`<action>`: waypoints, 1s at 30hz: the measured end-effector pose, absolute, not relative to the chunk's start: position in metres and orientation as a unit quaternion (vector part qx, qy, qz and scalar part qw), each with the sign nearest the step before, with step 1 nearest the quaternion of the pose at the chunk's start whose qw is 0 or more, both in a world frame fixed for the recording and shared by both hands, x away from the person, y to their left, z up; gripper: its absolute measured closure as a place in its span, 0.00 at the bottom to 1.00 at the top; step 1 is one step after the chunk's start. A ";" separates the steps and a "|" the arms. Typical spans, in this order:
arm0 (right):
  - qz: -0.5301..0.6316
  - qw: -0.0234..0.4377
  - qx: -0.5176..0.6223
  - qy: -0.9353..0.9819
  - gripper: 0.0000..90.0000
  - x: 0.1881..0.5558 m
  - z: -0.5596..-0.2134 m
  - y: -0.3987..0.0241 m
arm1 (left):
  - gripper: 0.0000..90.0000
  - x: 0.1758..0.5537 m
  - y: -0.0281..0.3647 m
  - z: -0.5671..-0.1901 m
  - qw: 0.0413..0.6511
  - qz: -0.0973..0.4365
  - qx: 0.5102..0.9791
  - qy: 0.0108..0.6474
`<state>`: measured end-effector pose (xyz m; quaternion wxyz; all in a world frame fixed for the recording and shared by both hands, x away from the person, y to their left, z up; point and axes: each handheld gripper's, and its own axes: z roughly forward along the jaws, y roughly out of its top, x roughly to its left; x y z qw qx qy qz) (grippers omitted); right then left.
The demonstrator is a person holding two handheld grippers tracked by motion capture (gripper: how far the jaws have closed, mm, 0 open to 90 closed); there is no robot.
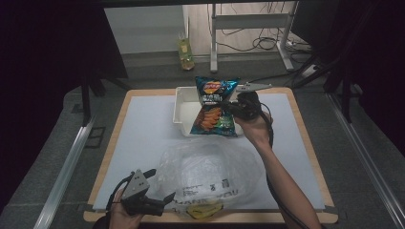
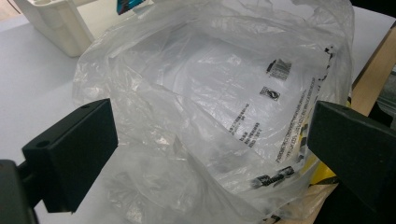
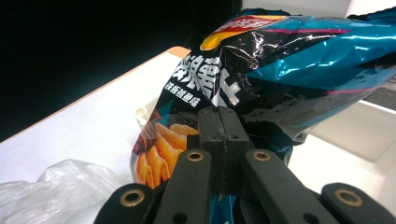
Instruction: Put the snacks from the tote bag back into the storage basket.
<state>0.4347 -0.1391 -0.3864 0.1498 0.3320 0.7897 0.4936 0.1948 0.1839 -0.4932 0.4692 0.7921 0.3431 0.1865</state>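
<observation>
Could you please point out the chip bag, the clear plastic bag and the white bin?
chip bag [image 1: 214,109]: high view, middle of its front.
clear plastic bag [image 2: 205,107]: left gripper view, crinkled middle.
white bin [image 1: 184,109]: high view, left inner wall.

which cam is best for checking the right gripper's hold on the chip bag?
Right gripper view: the right gripper has its jaws shut on the chip bag's edge, seen close. The high view shows the bag whole, held up over the white bin, the pinch tiny.

Blue-black crisp bag [image 1: 214,106], clear plastic bag [image 1: 207,168], white bin [image 1: 184,110]
</observation>
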 end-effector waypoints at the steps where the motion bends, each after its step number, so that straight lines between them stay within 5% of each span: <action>1: 0.493 0.150 0.333 0.789 1.00 0.437 -0.386 -0.138 | 0.02 0.195 0.184 -0.493 0.470 0.187 0.792 0.343; 30: 0.492 0.142 0.339 0.789 1.00 0.504 -0.414 -0.108 | 0.02 0.196 0.184 -0.494 0.468 0.179 0.793 0.346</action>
